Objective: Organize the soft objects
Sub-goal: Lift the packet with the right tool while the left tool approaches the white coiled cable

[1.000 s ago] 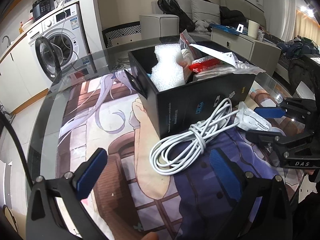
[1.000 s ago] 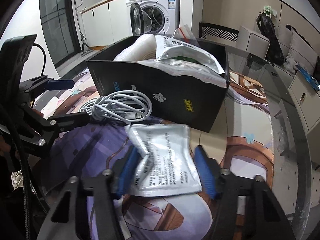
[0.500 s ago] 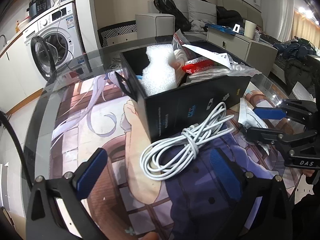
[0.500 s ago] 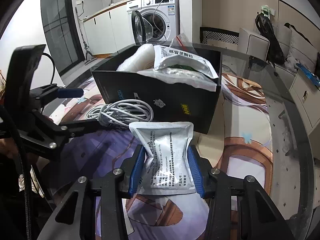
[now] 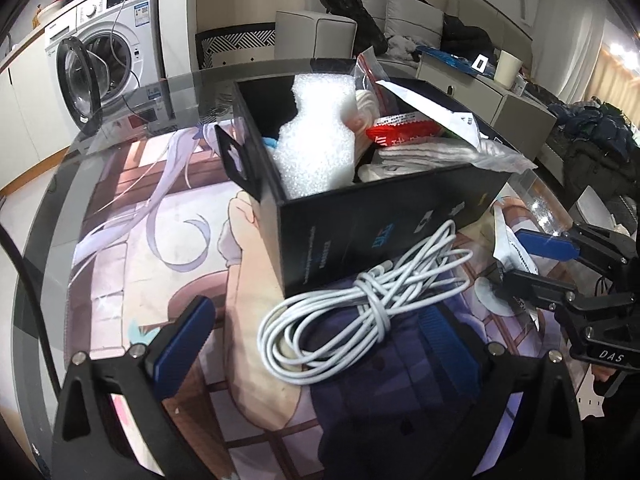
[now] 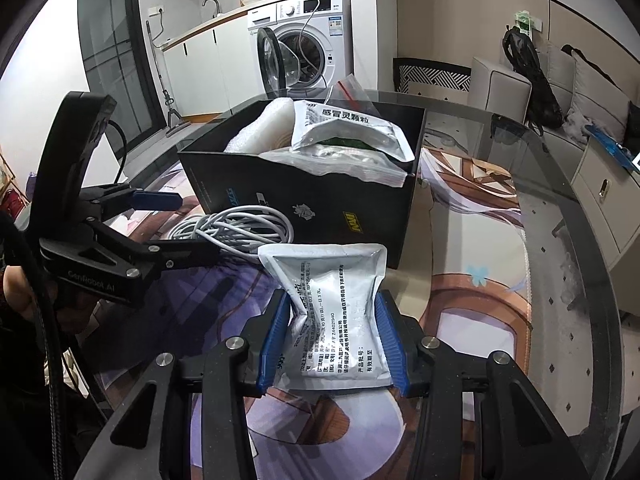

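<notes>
Behind, glass table (image 5: 60,208), washing machine (image 5: 108,52).

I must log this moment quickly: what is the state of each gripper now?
Left gripper: open, holding nothing, white cable lies between its fingers.
Right gripper: closed on the silver pouch.

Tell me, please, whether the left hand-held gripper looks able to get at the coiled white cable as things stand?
Probably yes: the left hand-held gripper is open, the cable lies uncovered between its fingers, beside the black box.
</notes>
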`<state>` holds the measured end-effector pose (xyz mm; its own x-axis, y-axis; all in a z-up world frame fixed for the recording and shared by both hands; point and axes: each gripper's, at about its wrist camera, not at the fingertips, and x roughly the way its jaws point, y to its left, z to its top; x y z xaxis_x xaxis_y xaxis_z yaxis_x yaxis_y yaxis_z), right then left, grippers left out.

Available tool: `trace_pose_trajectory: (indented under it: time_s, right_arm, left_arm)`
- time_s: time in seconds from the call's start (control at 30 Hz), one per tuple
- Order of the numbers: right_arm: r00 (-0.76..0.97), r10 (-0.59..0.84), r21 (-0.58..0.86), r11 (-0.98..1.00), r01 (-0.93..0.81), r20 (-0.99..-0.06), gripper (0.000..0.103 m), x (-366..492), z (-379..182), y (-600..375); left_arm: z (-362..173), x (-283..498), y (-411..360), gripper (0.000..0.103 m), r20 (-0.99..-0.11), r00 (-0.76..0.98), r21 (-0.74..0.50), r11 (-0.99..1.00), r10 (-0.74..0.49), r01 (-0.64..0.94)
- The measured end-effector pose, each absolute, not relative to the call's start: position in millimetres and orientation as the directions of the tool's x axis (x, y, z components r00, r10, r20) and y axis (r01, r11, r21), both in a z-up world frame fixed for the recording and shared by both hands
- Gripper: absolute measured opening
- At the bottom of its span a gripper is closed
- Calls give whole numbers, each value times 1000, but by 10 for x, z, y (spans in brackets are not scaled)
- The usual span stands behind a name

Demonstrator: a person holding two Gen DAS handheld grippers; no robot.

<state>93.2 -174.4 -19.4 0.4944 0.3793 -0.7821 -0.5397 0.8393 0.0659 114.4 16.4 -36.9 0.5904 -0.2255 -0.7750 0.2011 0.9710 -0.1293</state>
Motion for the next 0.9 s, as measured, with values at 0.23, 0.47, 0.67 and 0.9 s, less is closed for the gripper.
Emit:
trace_pose_trajectory:
  time_s: [0.23,0.47,0.67,0.9]
  right_arm:
    - [499,380,69,843,-534,-779,45,931,-185,-1756]
    - [498,379,69,844,-533,-780,45,929,-190,-1756]
    - [500,380,68,843,-533,-778,45,928,-197,-1753]
    - [500,380,66,841,-536,-778,45,921,-186,-1749]
  left_arm:
    - [-368,1139,82,72,-770,583,-133,958,-261,252]
    - [-342,1075,74,60,-754,586,-145,945,-297,293]
    - [-306,988,56,47,-747,578,-148,931,-327,334]
    - [-263,930,6,37,-744,578,-131,921,-335,366]
